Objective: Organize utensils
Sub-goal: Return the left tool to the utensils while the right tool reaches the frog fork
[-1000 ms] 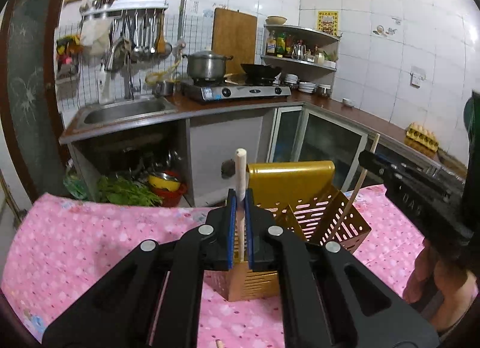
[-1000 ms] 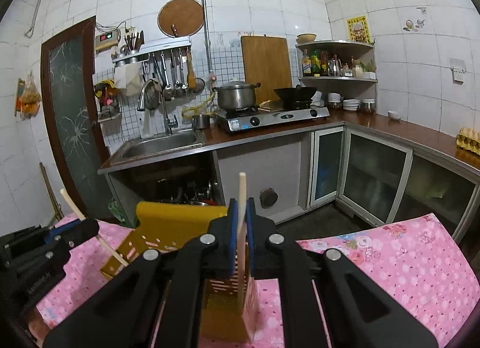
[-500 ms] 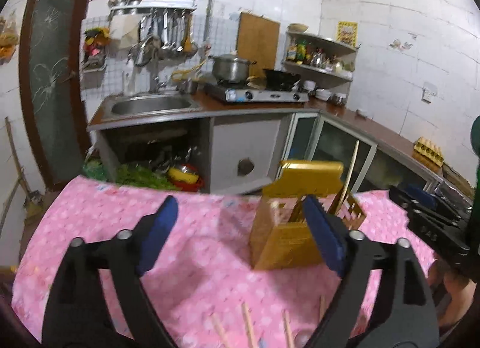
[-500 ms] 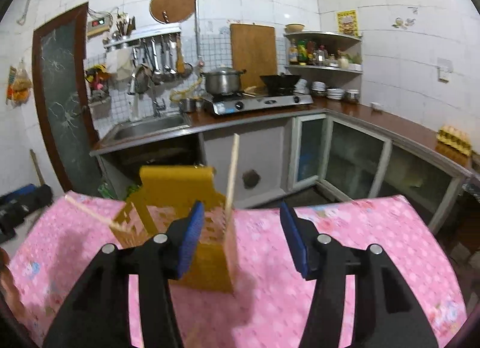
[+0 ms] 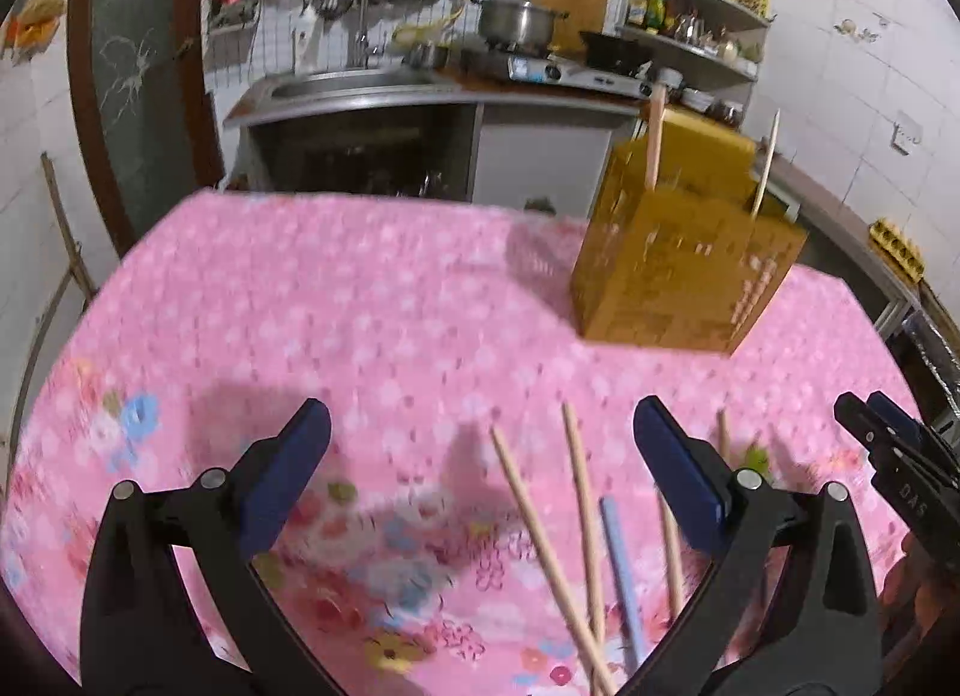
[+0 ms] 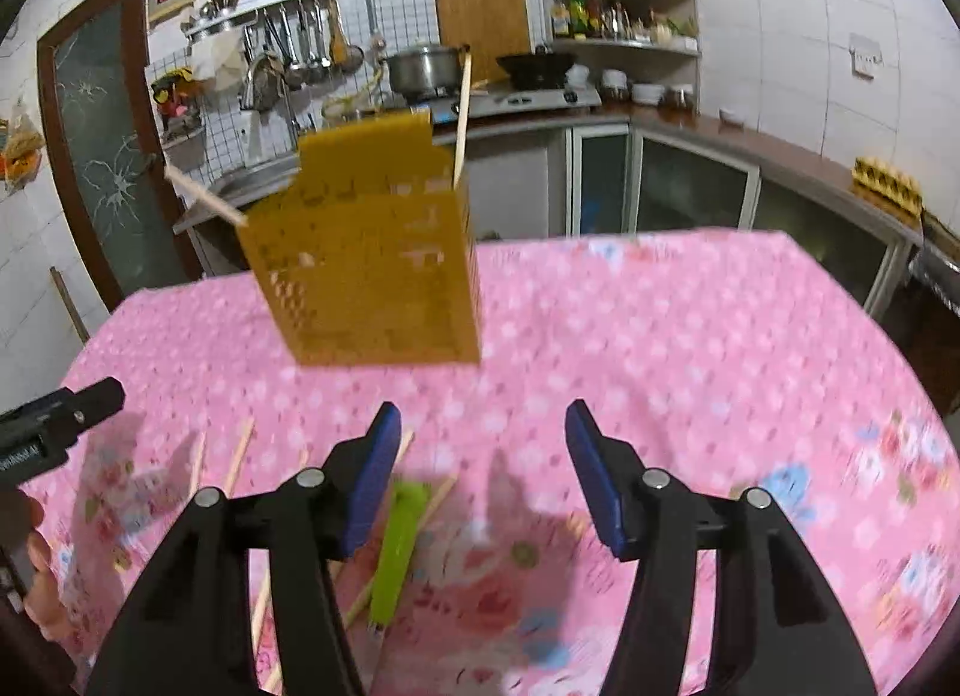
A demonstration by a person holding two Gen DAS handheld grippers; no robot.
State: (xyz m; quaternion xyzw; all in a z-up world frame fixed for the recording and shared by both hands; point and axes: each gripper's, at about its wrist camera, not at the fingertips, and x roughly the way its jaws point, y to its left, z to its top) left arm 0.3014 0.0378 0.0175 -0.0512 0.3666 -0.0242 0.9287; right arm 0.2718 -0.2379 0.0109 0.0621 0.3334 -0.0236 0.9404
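Both tools [image 5: 480, 450] [image 6: 477, 456], released, have dropped over blurred, seemingly loose chopsticks [image 5: 540, 540], holder [image 5: 678, 270] beyond.

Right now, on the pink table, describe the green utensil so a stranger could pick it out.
Find the pink flowered tablecloth with the yellow slotted holder standing on it. Nearer than the holder lies a scatter of wooden chopsticks. Among them is the green utensil: flat, broad and bright lime, unlike those thin tan sticks.
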